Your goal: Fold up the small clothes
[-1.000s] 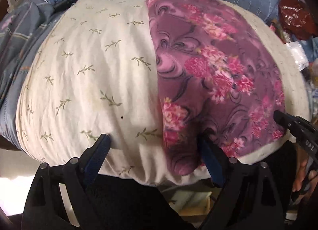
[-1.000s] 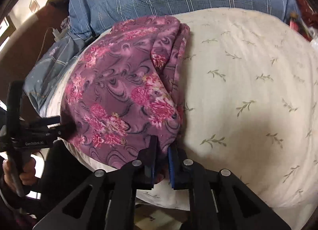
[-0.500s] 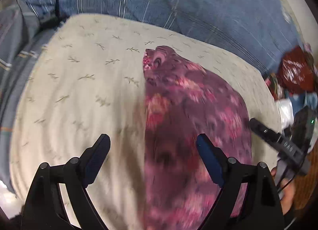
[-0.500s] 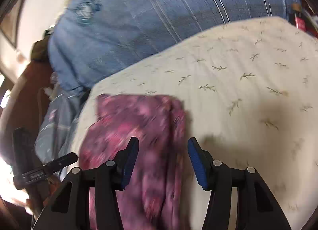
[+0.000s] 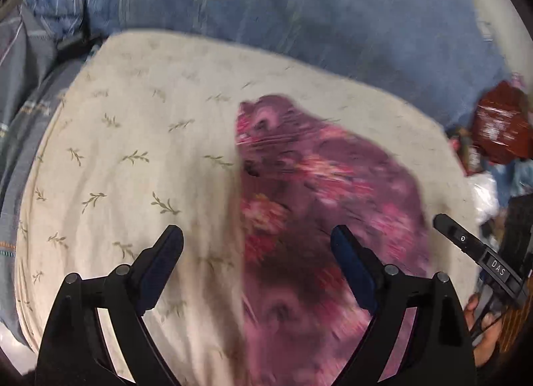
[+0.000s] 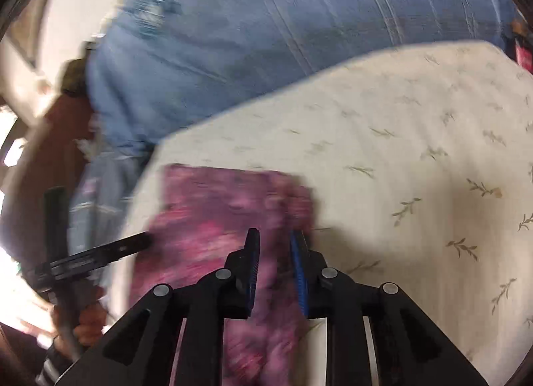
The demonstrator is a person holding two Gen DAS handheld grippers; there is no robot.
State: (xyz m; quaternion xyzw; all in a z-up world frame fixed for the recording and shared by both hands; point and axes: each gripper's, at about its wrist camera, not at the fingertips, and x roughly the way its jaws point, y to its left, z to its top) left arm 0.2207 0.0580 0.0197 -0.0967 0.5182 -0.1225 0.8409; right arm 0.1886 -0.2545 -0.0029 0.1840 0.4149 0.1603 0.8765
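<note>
Lying rumpled: soft floral garment (image 5: pixel 319 206)

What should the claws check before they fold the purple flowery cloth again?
1. Purple flowery cloth lies on the cream leaf-print cushion: ok.
2. Left claw wide open, holding nothing: ok.
3. Right claw narrowed with cloth showing between its fingers; whether it grips: cannot tell.
4. Cloth's edges lined up neatly: cannot tell, both views are blurred.
5. Bare cushion beside the cloth to fold onto: ok.
6. The two claws apart from each other: ok.
</note>
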